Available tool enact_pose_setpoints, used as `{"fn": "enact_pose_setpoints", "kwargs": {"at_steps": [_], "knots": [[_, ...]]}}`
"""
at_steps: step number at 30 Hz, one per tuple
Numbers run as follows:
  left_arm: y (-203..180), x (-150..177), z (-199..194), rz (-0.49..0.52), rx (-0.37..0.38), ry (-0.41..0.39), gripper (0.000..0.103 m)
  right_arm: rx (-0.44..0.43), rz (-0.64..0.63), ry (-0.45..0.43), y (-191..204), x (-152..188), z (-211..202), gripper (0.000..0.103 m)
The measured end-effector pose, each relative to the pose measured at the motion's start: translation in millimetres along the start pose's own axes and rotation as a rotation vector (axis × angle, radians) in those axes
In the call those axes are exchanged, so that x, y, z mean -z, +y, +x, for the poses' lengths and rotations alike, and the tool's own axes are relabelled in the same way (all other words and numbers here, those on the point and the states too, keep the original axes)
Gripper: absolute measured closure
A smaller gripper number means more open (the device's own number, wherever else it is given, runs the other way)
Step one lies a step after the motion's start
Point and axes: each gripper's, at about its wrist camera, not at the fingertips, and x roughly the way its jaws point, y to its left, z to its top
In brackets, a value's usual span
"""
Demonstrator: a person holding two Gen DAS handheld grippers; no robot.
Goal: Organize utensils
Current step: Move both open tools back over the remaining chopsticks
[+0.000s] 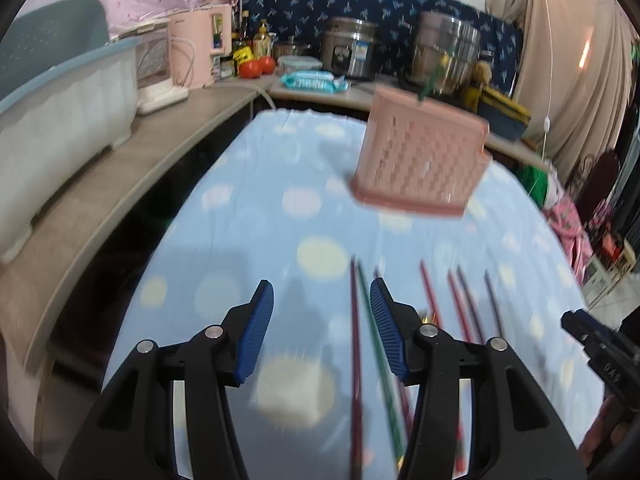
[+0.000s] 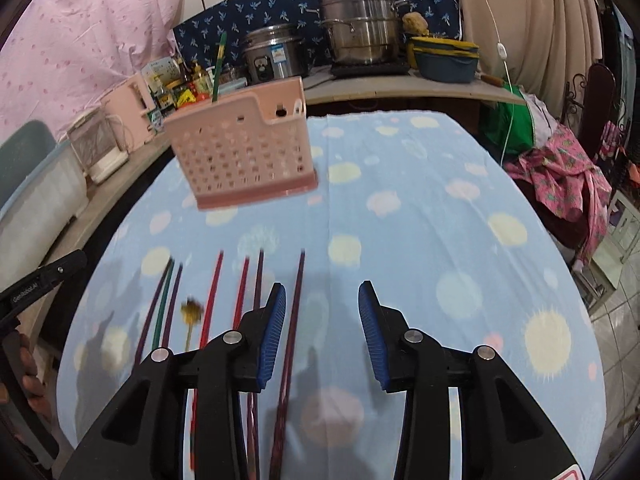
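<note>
My left gripper (image 1: 322, 304) and right gripper (image 2: 322, 304) both have fingers apart, holding nothing. The chopsticks (image 2: 212, 296) lie in a row near me. The pink basket (image 2: 240, 152) stands farther away on the table (image 2: 440, 220), with one green chopstick (image 2: 218, 68) inside.

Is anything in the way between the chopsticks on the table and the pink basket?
Nothing visible is. Between the loose chopsticks and the pink basket there is only bare spotted tablecloth. One green chopstick already stands in the basket. Both the left gripper and right gripper are open and empty.
</note>
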Motion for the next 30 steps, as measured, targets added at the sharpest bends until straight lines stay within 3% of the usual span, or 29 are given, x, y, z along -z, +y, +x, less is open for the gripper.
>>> {"fn": "enact_pose_setpoints", "kwargs": {"at_steps": [6,15,24,30], "knots": [[4,49,-6,0.0,-0.009,0.074,0.055,-0.014,0.02,0.065,-1,45,-9,0.066],[2,89,-20,0.003,0.001,0.113,0.055,-0.028,-0.003,0.1,15,89,-16,0.066],[-9,102,-20,0.023,0.011,0.128,0.055,-0.041,-0.007,0.112,21,99,-16,0.075],[-12,105,-17,0.033,0.012,0.134,0.055,-0.042,-0.002,0.128,20,101,-12,0.076]]}}
